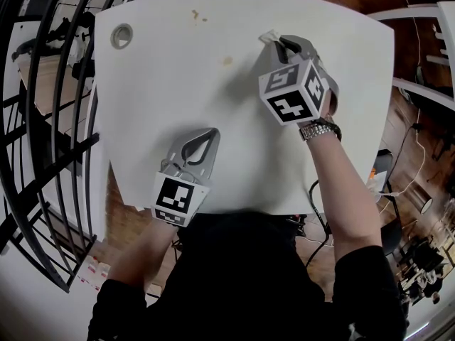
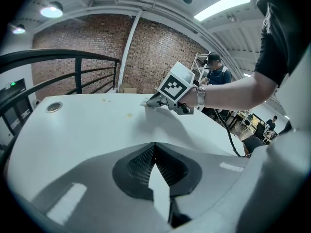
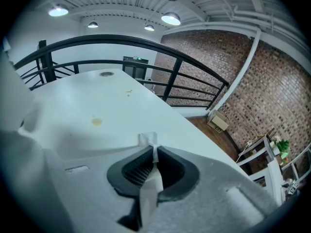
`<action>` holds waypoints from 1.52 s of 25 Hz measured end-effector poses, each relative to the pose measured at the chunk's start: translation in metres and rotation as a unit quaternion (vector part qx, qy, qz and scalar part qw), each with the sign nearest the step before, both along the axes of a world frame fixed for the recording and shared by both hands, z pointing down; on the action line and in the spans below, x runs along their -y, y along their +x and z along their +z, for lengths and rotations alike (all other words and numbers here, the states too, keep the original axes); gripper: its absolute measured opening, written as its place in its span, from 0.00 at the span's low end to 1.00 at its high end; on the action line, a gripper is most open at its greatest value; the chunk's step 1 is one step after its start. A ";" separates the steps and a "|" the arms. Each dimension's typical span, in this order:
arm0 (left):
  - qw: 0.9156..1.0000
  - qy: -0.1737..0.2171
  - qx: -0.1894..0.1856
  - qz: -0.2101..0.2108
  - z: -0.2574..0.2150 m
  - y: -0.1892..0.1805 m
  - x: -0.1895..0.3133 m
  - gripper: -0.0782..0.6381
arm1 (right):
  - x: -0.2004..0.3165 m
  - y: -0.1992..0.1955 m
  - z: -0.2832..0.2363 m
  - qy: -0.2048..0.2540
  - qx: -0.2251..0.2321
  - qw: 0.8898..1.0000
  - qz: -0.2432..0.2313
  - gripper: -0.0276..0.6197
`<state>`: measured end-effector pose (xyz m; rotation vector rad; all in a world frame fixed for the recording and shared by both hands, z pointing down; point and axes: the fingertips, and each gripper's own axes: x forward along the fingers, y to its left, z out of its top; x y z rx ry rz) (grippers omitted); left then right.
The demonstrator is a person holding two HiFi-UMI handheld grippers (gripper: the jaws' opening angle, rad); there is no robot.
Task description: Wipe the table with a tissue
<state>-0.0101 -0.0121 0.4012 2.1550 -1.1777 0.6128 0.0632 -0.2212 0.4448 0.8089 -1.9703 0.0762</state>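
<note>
Right gripper point(image 1: 283, 42) clamped a white tissue point(image 1: 269, 37) near the far edge of the desk point(image 1: 156, 98), close to a yellowish stain point(image 1: 227, 61); left gripper point(image 1: 207, 135) sat closed and empty by the near edge.

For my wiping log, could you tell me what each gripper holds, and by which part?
The right gripper pinches the tissue, a small tab poking past its tips. The left gripper is shut on nothing.

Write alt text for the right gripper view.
The right gripper, jaws shut on a white tissue, sits low over a white table with a yellowish stain ahead. A black railing and a brick wall stand behind.
</note>
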 end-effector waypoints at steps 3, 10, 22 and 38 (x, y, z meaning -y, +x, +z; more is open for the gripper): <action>1.000 0.000 -0.001 -0.001 0.000 0.001 0.001 0.13 | -0.003 -0.002 0.000 -0.001 0.000 1.000 -0.005 0.06; 1.000 0.001 0.000 -0.001 -0.001 0.002 0.002 0.13 | -0.013 -0.004 0.000 -0.008 0.003 1.000 -0.014 0.06; 1.000 0.004 0.004 0.004 -0.002 0.011 0.001 0.13 | -0.022 0.014 -0.003 -0.005 0.008 1.000 -0.005 0.06; 1.000 0.008 0.003 0.016 -0.005 0.036 0.006 0.13 | -0.009 0.085 -0.005 0.002 -0.008 0.999 0.045 0.06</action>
